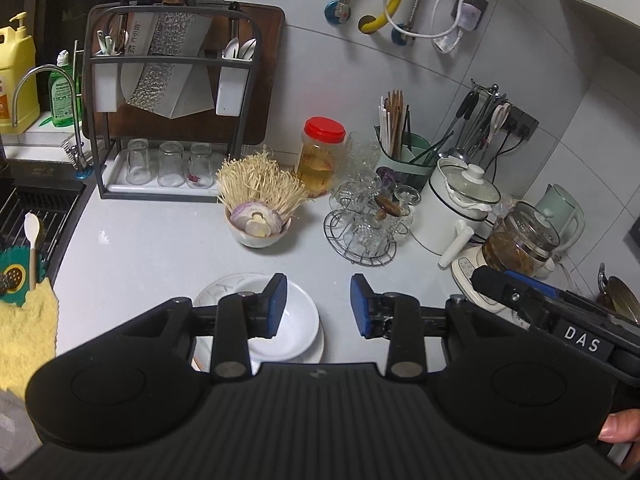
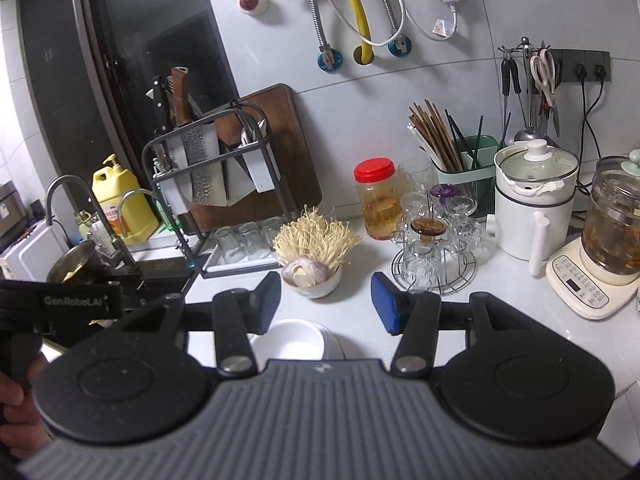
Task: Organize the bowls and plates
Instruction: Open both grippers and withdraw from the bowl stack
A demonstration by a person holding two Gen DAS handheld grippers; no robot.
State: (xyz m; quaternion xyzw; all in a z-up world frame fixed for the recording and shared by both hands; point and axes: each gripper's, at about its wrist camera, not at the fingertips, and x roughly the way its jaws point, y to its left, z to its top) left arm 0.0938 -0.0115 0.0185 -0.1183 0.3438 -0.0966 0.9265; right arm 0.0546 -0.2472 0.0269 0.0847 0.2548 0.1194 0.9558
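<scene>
On the counter (image 1: 160,248), a bowl (image 1: 298,320) sits on a plate (image 1: 224,286); behind it the onion bowl (image 1: 256,236), with a jar (image 1: 320,156) and glass rack (image 1: 364,236) to its right.

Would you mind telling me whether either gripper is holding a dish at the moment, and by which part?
Nothing is held. The left gripper and right gripper are both open above the stacked white bowl, with only air between their pads.
</scene>
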